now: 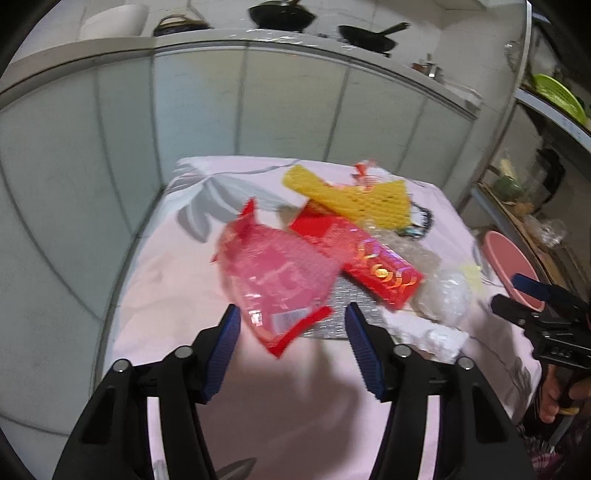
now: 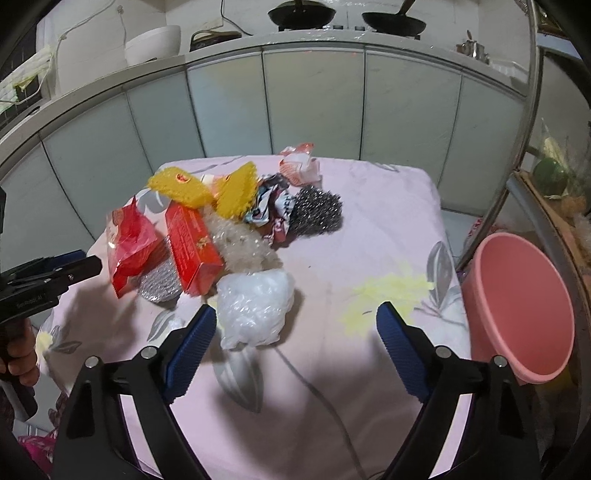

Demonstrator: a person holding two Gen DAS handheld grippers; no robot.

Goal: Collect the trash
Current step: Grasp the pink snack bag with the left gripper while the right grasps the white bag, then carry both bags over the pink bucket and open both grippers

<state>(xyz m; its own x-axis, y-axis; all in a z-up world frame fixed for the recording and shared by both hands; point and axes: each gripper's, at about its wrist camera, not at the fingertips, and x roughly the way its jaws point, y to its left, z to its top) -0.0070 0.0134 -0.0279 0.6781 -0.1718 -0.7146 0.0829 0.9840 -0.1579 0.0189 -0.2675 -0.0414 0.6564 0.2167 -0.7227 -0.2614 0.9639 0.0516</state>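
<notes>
A pile of trash lies on a table with a pink floral cloth point(image 2: 369, 229). It holds a red plastic bag point(image 1: 275, 284) point(image 2: 129, 243), a red carton point(image 1: 364, 258) point(image 2: 192, 243), yellow mesh pieces point(image 1: 347, 195) point(image 2: 207, 188), a white plastic bag point(image 2: 255, 306) point(image 1: 443, 295), steel scourers point(image 2: 314, 212) and crumpled wrappers point(image 2: 299, 164). My left gripper point(image 1: 291, 345) is open, its fingers either side of the red bag's near end. My right gripper point(image 2: 295, 350) is open, just right of the white bag. A pink bucket point(image 2: 517, 302) point(image 1: 508, 262) stands off the table's right edge.
Kitchen cabinets point(image 2: 314, 107) run behind the table, with pans point(image 2: 301, 14) and a white bowl point(image 2: 153, 42) on the counter. A metal rack point(image 2: 554, 184) with a green item stands at the right, behind the bucket.
</notes>
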